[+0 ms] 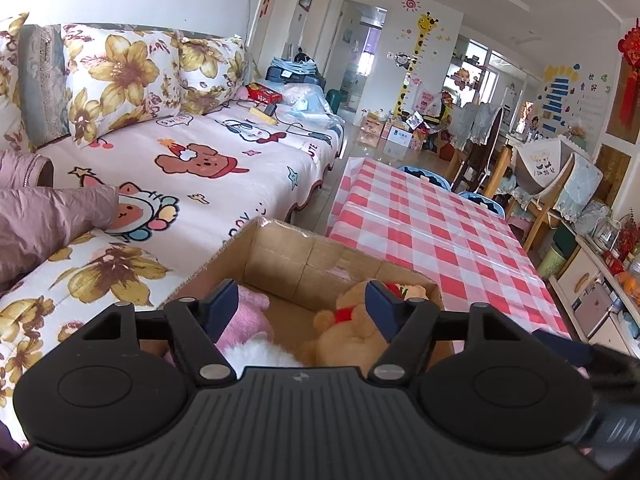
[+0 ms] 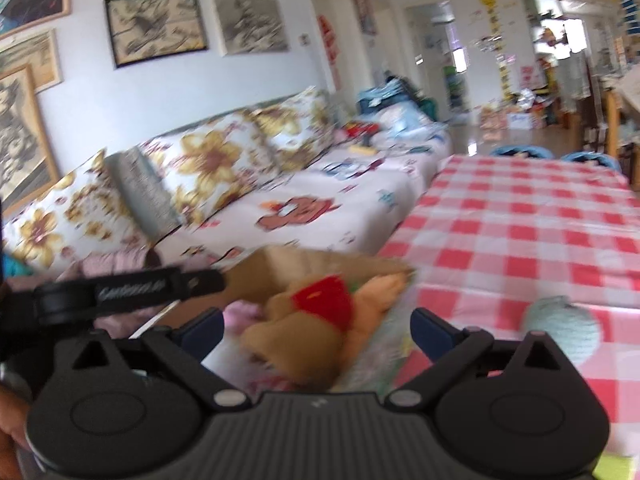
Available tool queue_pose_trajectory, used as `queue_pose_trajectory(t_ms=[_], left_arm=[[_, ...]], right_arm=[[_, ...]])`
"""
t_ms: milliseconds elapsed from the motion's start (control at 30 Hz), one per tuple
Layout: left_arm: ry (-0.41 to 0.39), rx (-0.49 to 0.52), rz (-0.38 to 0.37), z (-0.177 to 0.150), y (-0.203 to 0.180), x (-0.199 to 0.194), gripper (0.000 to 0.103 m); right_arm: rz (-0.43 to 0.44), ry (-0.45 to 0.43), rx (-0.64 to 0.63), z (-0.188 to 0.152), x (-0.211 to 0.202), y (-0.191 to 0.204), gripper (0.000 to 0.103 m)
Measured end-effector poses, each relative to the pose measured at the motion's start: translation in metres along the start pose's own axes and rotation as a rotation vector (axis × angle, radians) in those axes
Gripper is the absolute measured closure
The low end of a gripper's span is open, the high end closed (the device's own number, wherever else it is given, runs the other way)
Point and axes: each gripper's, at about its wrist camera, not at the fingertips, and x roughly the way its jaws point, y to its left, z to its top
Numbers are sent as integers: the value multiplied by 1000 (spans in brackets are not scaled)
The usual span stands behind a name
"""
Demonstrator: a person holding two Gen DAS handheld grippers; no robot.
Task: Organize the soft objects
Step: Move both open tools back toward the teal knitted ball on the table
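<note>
Currently, step in hand: I judge that I am loading plush toys into the cardboard box (image 1: 280,256), with one item left out on the table.
Sofa side: the box stands at the table's near corner, just beside the sofa (image 1: 192,152); I keep both tools clear of its raised flap.
Left gripper (image 1: 302,308): released, fingers spread wide over the box, grasping nothing.
Box contents: a pink plush (image 1: 250,312) lies at the left, a white furry piece (image 1: 260,354) below it, and a tan bear (image 1: 348,328) with a red scarf at the right.
Right gripper (image 2: 318,330): released, fingers apart, nothing between them; the tan bear (image 2: 304,344) lies ahead of it in the box.
Remaining item: a pale blue-green knitted ball (image 2: 564,330) rests on the checked tablecloth (image 2: 520,232), right of the right gripper and outside the box.
Procedure, as I judge it: I swing the right tool over the ball, centre it between the fingers, close gently because it will compress, lift clear of the box wall, then let go over the free space between the pink plush and the bear.
Hard to make out: the right view is motion-blurred, so the bear's outline and the box rim are smeared.
Hidden: both tool bodies cover the box's near wall and floor; I cannot tell how much room remains.
Cut off: the ball's lower edge sits behind the right tool's linkage.
</note>
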Motion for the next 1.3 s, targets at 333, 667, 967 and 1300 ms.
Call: queue_pose_trajectory(t_ms=[333, 667, 967, 1300], left_arm=[[3, 46, 3, -3, -7, -3, 5], [6, 107, -13, -7, -18, -7, 1], [18, 162, -35, -11, -20, -8, 0], [27, 223, -67, -14, -22, -14, 0]], right_arm=[[-132, -101, 145, 7, -33, -45, 2], [-190, -136, 234, 6, -50, -79, 2], [-224, -129, 208, 0, -63, -90, 2], [-254, -126, 204, -6, -76, -104, 1]])
